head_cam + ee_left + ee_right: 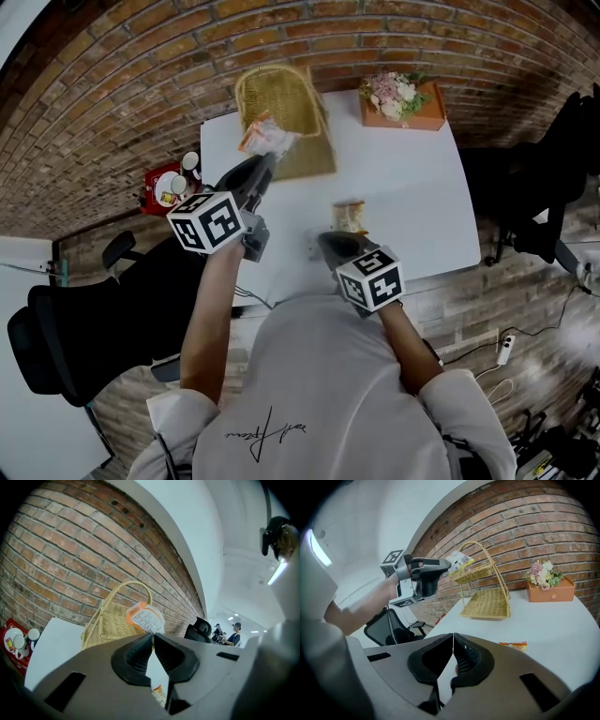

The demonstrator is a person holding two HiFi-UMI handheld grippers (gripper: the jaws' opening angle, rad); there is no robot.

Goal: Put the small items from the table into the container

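Packet is clamped by its lower edge in the left gripper's tips, held up just short of the basket. This looks like the carrying step: next, bring it over the rim, then let go. It is a crinkly wrapper with an orange end and a white printed label. The right gripper is closed on nothing, and a second packet lies on the table just ahead of it.

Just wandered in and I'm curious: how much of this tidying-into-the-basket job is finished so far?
Done: nothing shows inside the wicker basket, so no item looks delivered yet. In hand: the left gripper is shut on an orange-and-white packet, held up close to the basket. Left: one orange packet lies on the white table near the right gripper, which is shut and empty.
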